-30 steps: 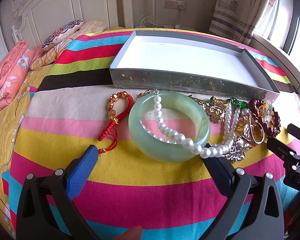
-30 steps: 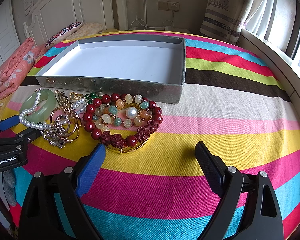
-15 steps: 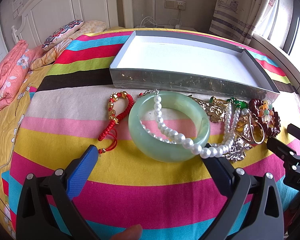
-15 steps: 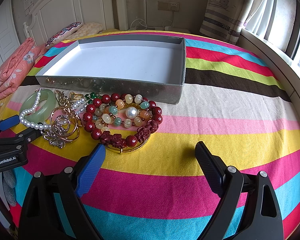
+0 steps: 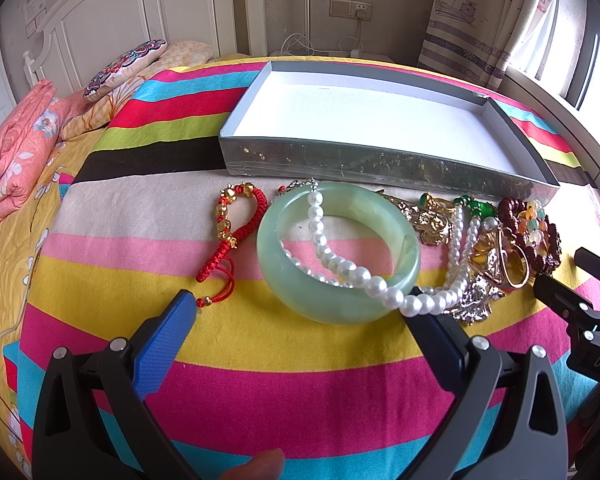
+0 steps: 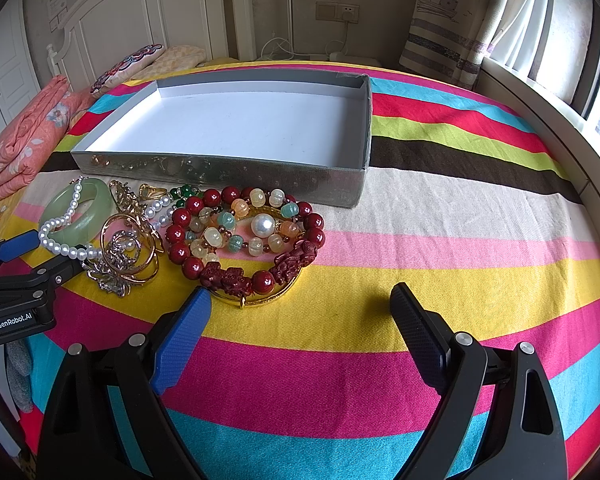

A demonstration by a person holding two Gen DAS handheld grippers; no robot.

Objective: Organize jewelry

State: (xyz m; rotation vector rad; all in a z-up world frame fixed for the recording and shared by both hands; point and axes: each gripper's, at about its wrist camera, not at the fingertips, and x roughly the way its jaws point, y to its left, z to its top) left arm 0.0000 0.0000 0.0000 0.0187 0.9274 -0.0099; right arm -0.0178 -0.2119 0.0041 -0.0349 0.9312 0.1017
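A heap of jewelry lies on the striped bedspread in front of an empty silver box (image 5: pixel 380 170) (image 6: pixel 220 168). A pale green jade bangle (image 5: pixel 296 280) (image 6: pixel 96 204) has a pearl strand (image 5: pixel 348 270) (image 6: pixel 60 246) draped over it. A red cord bracelet (image 5: pixel 236 228) lies to its left. Gold pieces (image 5: pixel 500 260) (image 6: pixel 130 248) and dark red bead bracelets (image 6: pixel 252 240) (image 5: pixel 540 236) lie to the right. My left gripper (image 5: pixel 300 308) is open just short of the bangle. My right gripper (image 6: pixel 300 300) is open near the red beads, holding nothing.
Folded pink bedding (image 5: pixel 16 160) and a patterned pillow (image 5: pixel 124 64) lie at the far left by the white headboard. A curtain (image 6: pixel 460 20) and window sill are at the right. A fingertip (image 5: pixel 256 466) shows at the bottom edge of the left wrist view.
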